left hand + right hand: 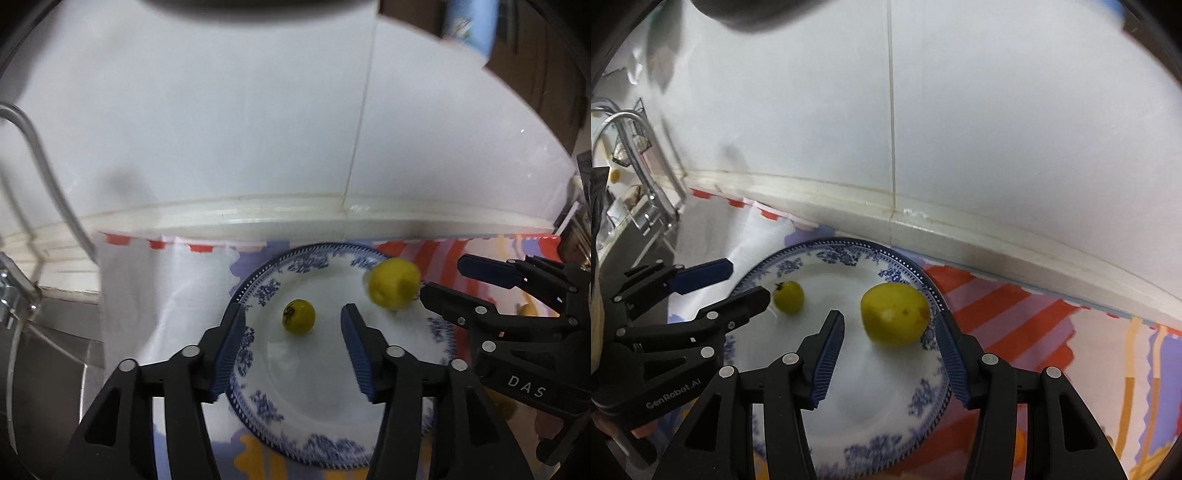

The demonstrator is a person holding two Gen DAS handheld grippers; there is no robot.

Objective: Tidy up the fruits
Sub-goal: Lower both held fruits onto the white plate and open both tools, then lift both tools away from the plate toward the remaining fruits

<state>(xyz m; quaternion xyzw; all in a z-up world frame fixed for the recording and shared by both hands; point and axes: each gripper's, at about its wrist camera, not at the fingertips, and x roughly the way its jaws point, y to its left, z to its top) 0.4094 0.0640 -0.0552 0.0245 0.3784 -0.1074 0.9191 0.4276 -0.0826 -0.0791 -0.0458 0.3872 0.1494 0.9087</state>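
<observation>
Both fruits down on plate [258, 291] near wall edge; left gripper [293, 314] and right gripper [890, 321] parted, holding nothing.

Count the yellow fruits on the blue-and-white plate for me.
2. A small one sits left of centre on the plate; a larger one lies near its right rim. Neither gripper holds either.

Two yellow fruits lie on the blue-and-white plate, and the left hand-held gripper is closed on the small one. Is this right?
Not quite. The left hand-held gripper is open; the small fruit lies free on the plate, as the left wrist view shows. The larger fruit is there too.
</observation>
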